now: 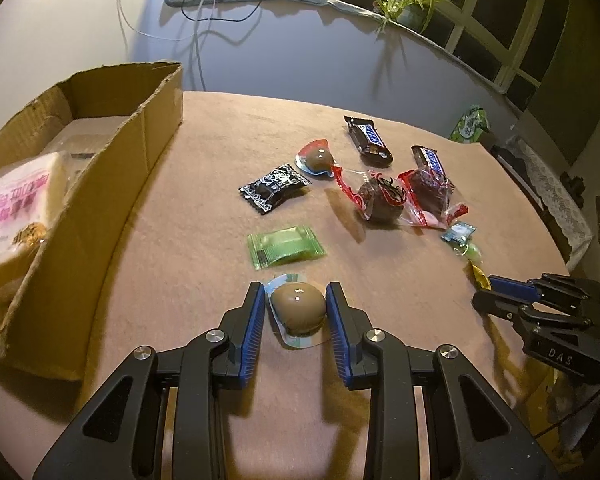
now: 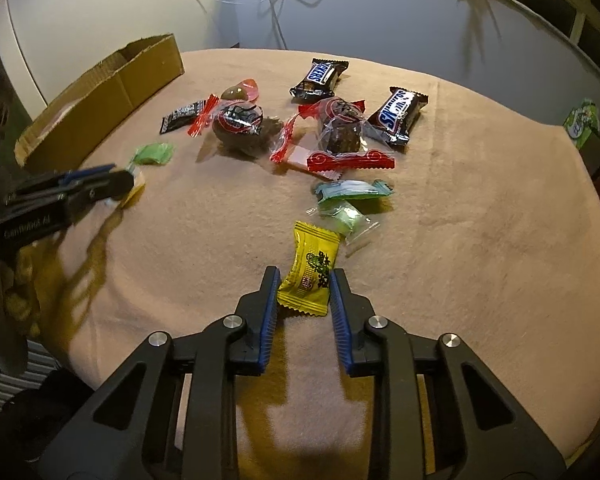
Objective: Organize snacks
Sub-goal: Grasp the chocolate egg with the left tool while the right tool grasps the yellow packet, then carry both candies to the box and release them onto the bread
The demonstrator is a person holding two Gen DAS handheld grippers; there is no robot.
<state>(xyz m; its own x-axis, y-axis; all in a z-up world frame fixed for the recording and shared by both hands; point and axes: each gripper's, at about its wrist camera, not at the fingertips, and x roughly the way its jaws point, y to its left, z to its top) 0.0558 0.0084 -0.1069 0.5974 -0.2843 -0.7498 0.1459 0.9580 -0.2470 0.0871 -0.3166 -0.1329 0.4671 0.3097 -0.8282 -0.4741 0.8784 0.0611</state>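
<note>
Your left claw is clamped across the wide middle of a packaged brown egg resting on the surface; it is smooth, rounded and likely slippery, so keep the grip centred. Your right claw pinches a light, crinkly yellow candy packet at its near end, which will flex.

Black grippers; blue ribbed pads; silver screws; "DAS" marking, perhaps.

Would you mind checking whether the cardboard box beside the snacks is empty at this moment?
No, the cardboard box already holds a pale packet with pink print lying inside it at the near end.
</note>
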